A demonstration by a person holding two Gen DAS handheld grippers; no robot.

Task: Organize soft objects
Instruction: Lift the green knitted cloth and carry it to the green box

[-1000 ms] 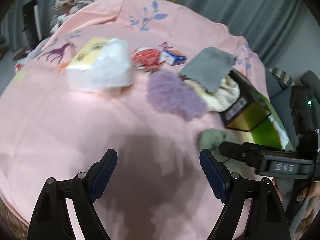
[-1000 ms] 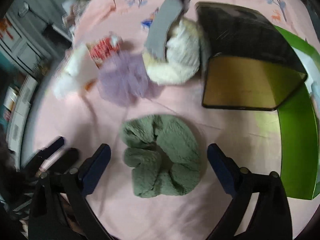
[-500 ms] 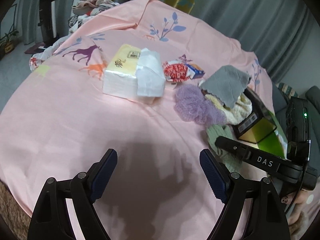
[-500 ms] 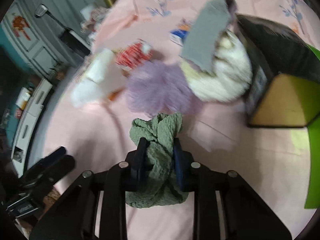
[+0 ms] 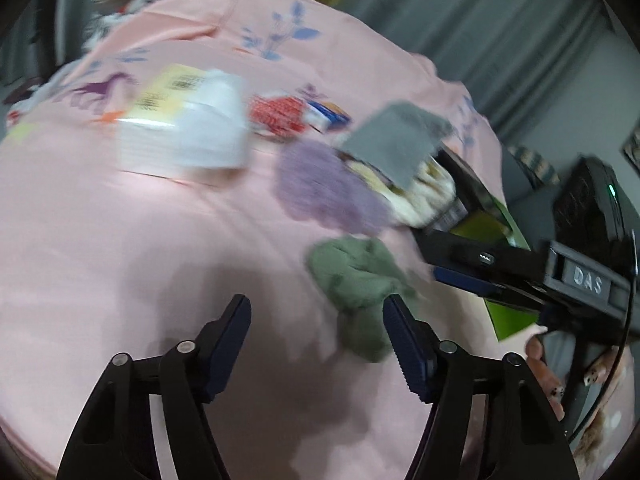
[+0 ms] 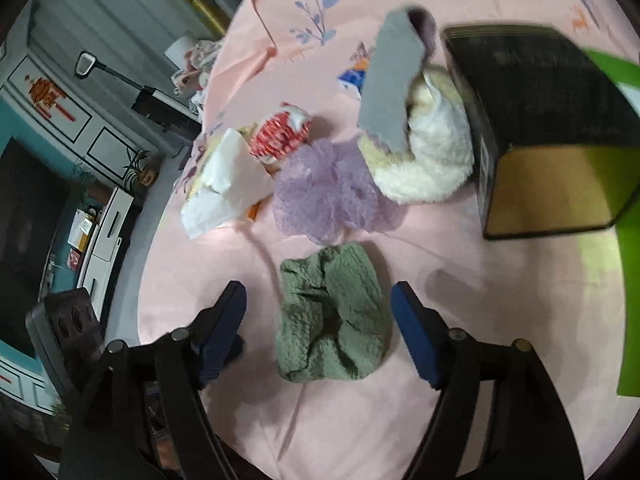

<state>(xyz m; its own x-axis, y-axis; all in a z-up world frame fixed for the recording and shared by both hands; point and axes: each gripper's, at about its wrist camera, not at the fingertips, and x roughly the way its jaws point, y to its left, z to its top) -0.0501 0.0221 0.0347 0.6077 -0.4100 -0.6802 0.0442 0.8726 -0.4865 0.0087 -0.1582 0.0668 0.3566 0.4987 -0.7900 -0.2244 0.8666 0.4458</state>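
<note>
Right gripper [image 6: 318, 312]: jaws spread wide, nothing clamped. Green scrunchie [image 6: 332, 316] lies crumpled on the pink sheet [image 6: 500, 340] between the two jaws, touching neither from what shows; its far end reaches past the fingertips.

Left gripper [image 5: 316, 322]: jaws also apart, empty, only sheet between them. In that view the scrunchie [image 5: 356, 280] sits just beyond and partly behind the right-hand blue pad [image 5: 404, 340]; contact cannot be told, frame is motion-blurred.

Outward from the scrunchie: purple mesh puff [image 6: 328, 196] just past it, nearly touching. Beyond that a cream fluffy item [image 6: 432, 160] with a grey cloth [image 6: 392, 80] draped over it. Black box [image 6: 540, 120] with a tan face to the right, against a green container [image 6: 628, 300]. To the left, a white tissue pack [image 6: 224, 184] and a red-and-white packet [image 6: 284, 132].
</note>
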